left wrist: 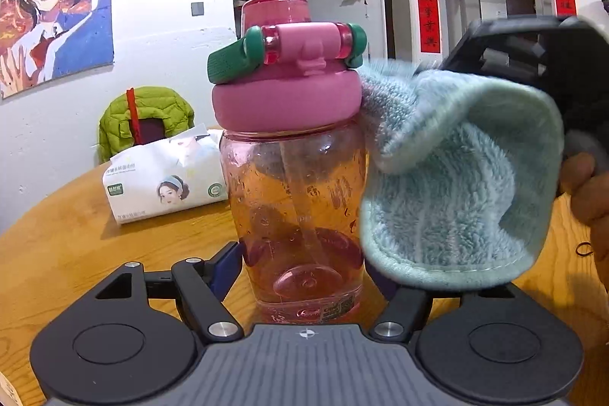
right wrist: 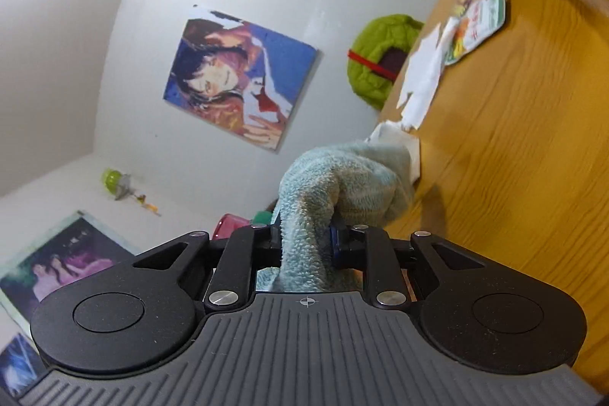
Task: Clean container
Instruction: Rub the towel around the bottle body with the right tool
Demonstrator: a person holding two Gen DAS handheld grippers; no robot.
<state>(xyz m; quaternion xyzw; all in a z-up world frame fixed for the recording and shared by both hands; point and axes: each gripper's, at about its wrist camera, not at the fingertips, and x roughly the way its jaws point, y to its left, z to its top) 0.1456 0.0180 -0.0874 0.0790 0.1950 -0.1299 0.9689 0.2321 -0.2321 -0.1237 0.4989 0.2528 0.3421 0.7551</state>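
While clamped low on its body between the jaws of the left gripper [left wrist: 304, 276], the pink bottle [left wrist: 300, 208] stands upright over the round wooden table [left wrist: 76, 253]; whether its base touches the tabletop cannot be told. Body: clear pink plastic, droplets on the wall, a pale straw running down inside, no liquid level discernible. Lid: pink screw cap, closed, with a green carry handle [left wrist: 232, 59] folded to one side. Light blue fleece cloth [left wrist: 449, 185]: pinched in the narrow jaws of the right gripper [right wrist: 304, 238], draped against the bottle's shoulder and side beneath the cap. Tissue pack [left wrist: 167, 177]: white, soft, lying on the table behind the bottle, a sheet protruding from its top. Green padded jacket [left wrist: 146, 117]: beyond the table's far edge.
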